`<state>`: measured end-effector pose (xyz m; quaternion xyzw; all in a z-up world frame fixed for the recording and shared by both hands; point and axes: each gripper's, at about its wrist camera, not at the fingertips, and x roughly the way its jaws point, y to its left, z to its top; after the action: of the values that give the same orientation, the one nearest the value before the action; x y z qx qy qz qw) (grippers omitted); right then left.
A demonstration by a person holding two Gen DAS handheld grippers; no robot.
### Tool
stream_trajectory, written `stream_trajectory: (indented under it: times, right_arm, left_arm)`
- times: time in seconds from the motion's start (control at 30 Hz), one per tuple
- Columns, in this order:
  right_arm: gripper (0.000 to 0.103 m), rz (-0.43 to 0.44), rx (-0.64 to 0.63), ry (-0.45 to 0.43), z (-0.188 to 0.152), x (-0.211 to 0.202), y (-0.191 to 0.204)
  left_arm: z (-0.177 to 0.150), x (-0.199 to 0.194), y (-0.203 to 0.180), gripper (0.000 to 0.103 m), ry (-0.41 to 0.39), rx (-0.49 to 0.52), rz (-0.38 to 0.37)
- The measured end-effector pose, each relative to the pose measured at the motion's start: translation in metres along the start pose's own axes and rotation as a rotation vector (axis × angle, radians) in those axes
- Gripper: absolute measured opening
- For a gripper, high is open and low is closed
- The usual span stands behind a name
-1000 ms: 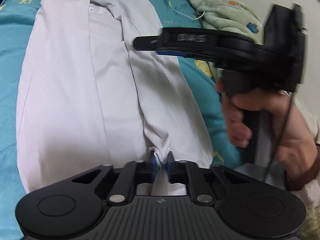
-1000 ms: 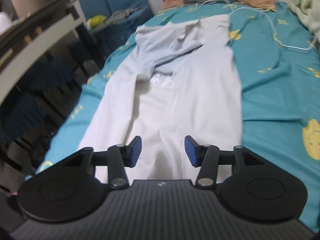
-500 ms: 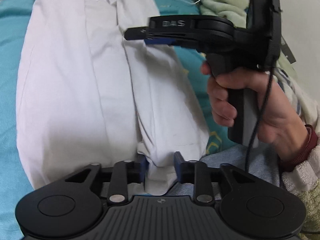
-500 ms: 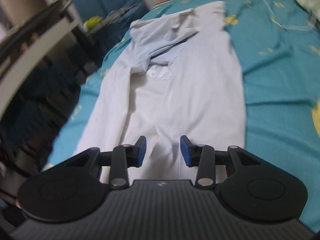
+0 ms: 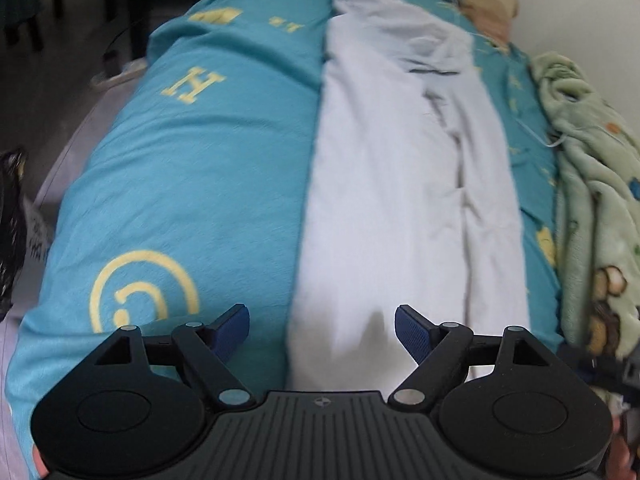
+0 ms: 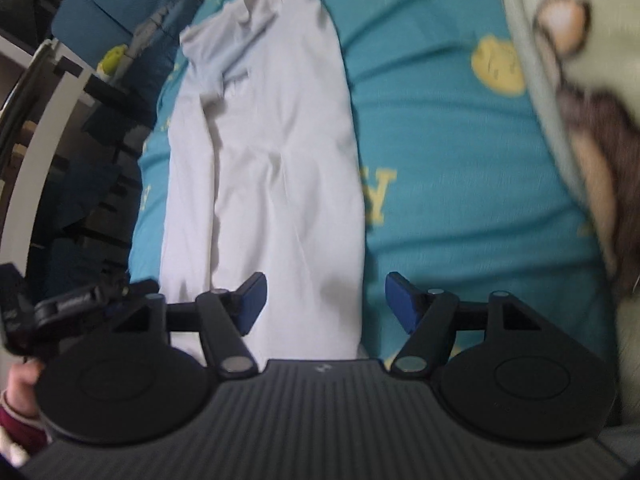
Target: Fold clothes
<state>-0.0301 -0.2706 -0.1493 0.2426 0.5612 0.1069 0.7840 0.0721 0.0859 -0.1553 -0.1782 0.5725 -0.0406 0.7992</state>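
Observation:
A long white hooded garment (image 5: pixel 400 184) lies lengthwise on a teal bedspread (image 5: pixel 192 160), sleeves folded onto its body. It also shows in the right wrist view (image 6: pixel 276 168). My left gripper (image 5: pixel 322 334) is open and empty, over the garment's near left edge. My right gripper (image 6: pixel 324 304) is open and empty, over the garment's near right edge. The left gripper's body shows at the left edge of the right wrist view (image 6: pixel 72 304).
A pale green fleece blanket (image 5: pixel 592 208) is bunched along the bed's right side, also in the right wrist view (image 6: pixel 576 80). A pillow (image 5: pixel 488 4) lies at the head. A white shelf frame (image 6: pixel 44 120) and blue chair (image 6: pixel 116 12) stand left of the bed.
My left gripper let go of the garment's bottom hem, opened wide and swung left. My right gripper opened wider and moved to the garment's right edge.

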Motion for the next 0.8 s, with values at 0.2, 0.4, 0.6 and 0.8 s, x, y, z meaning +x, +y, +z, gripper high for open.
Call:
stream_trajectory:
  times: [0.2,0.4,0.6,0.8]
  right_arm:
    - [0.068,-0.009,0.022,0.128,-0.005,0.028,0.0]
    - [0.068,0.032,-0.02,0.217,-0.017,0.039,0.011]
    - [0.044,-0.003,-0.099,0.224,-0.025,0.041,0.025]
    - [0.008,0.004,-0.167,0.19,-0.026,0.024,0.039]
  left_arm:
    - [-0.017,0.008,-0.001,0.086,0.105,0.027,-0.014]
    - [-0.037,0.01,-0.016,0.079,0.227,0.075,-0.112]
    - [-0.045,0.012,-0.026,0.039,0.276,0.112,-0.148]
    - [-0.046,-0.022,-0.029,0.008,0.18,0.123,-0.235]
